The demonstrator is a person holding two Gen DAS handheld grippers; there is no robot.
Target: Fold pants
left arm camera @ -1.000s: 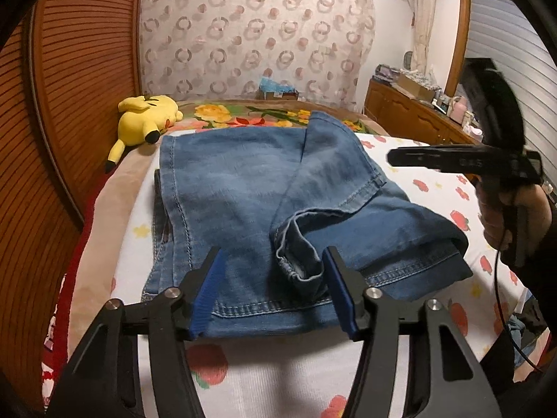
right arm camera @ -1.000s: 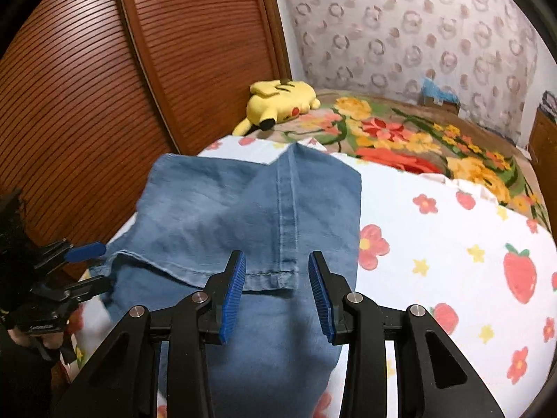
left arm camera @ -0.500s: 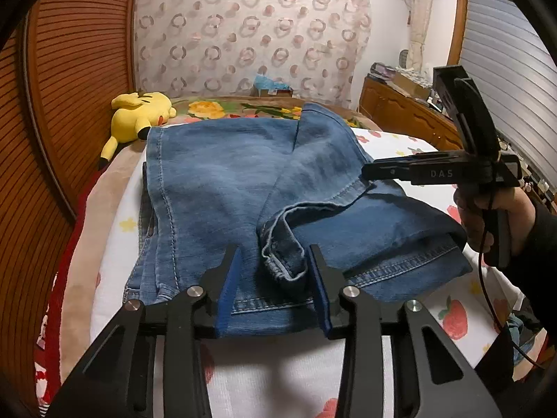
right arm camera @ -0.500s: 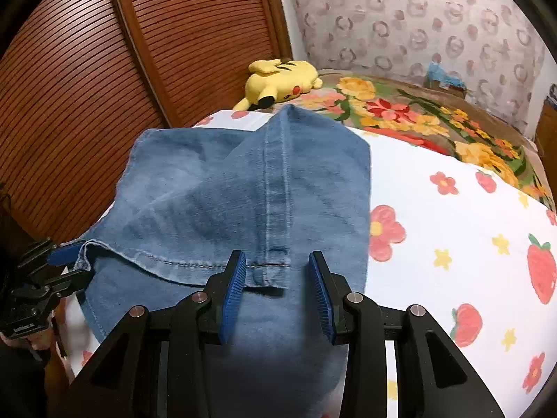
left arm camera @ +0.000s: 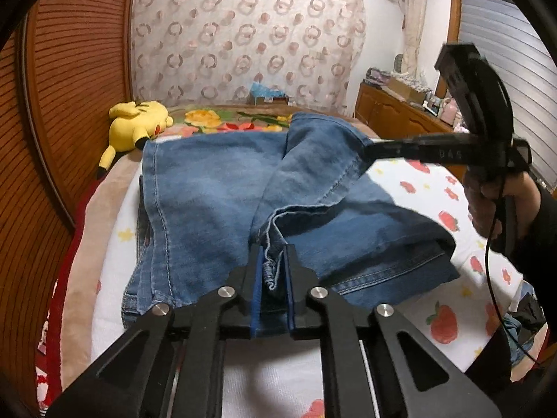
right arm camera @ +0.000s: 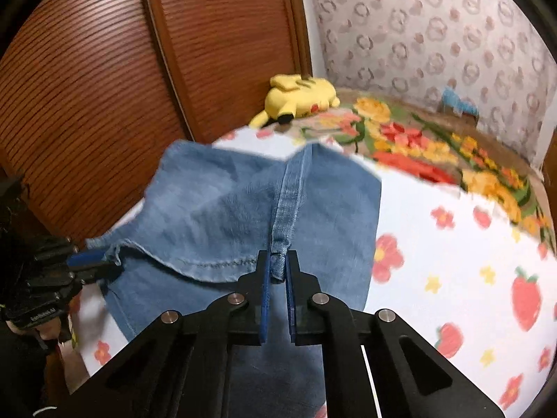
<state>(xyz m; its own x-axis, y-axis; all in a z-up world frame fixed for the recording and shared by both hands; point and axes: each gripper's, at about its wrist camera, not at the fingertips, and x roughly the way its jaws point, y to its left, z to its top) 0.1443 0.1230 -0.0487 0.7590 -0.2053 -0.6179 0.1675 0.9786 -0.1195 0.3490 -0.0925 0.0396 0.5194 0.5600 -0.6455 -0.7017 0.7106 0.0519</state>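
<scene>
At the far left of the left wrist view we see a slatted wooden wardrobe door (left arm camera: 62, 111), and just beside it a yellow plush toy (left arm camera: 137, 122) lying at the far end of the bed. The blue jeans (left arm camera: 209, 188) lie across the middle of the white fruit-print sheet (left arm camera: 435, 188), partly folded, with one leg doubled back over the rest. Our left gripper (left arm camera: 271, 275) sits at the near edge of the jeans; its jaws have just been closing and now pinch the frayed hem of the doubled-back leg between the blue pads (left arm camera: 257, 289). Further right, our right gripper (right arm camera: 276, 268) reaches in from the right side of the bed; its jaws have also just been closing and now clamp the leg's side seam at the hem, the cloth lifted slightly off the layer below. A hand (left arm camera: 494, 205) in a dark sleeve grips its handle. Along the far right wall stands a wooden dresser (left arm camera: 393, 115) covered in small items.
</scene>
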